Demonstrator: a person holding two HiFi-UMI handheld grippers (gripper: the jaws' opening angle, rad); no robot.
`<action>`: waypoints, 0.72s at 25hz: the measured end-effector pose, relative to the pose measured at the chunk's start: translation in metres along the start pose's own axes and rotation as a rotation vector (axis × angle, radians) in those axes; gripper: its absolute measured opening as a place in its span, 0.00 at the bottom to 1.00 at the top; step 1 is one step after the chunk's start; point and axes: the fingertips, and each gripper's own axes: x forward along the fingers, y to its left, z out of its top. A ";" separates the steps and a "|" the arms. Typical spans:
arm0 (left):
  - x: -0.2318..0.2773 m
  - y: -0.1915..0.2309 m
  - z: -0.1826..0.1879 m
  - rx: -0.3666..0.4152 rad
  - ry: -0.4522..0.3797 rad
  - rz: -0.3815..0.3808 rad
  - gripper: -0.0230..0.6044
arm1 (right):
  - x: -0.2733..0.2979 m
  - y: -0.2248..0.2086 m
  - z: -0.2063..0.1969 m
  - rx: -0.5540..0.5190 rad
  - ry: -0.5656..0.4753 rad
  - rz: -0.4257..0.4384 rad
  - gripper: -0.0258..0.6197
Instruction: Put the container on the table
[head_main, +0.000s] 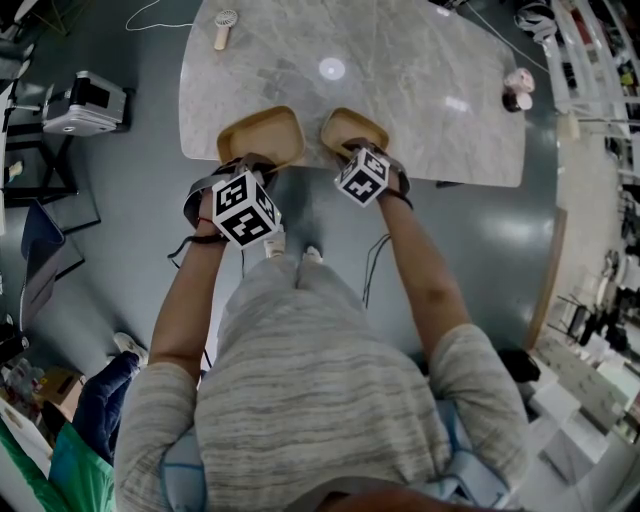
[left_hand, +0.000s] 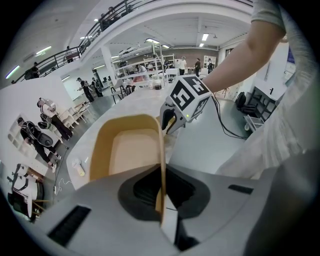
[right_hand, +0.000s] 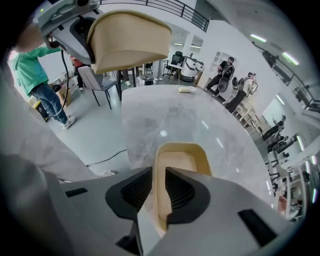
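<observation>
**A:** What's the setting?

**B:** A big open hall. There is a pale marble table (head_main: 400, 90), and the person stands at its near edge. People and shelving fill the background.

**A:** And the jaws?

**B:** The left gripper (left_hand: 161, 200) is clenched on the thin right-hand wall of the left container (left_hand: 132, 150), a tan tub. The right gripper (right_hand: 155, 192) is clamped on the near wall of the right container (right_hand: 180, 160), a tub of the same tan.

**A:** Are they set down?

**B:** I'd judge not. Both hang over the table's near edge. In the right gripper view the left container shows its underside, lifted clear of the top. Lowering them and letting go remain.

**A:** Anything unclear?

**B:** I can't tell whether the right container's base touches the marble, because its own walls and the gripper body hide that. In the head view the grippers' marker cubes cover the near rims. A small fan-like thing (head_main: 224, 28) at the far end is too small to be sure of.
</observation>
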 end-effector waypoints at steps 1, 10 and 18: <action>0.000 0.000 -0.001 0.001 0.001 0.000 0.04 | -0.002 -0.001 0.001 0.009 -0.012 -0.010 0.13; -0.003 0.000 0.001 0.013 -0.002 0.008 0.04 | -0.045 -0.012 0.023 0.148 -0.173 -0.070 0.13; -0.008 -0.004 0.004 0.022 -0.004 0.013 0.04 | -0.105 -0.017 0.042 0.259 -0.350 -0.135 0.13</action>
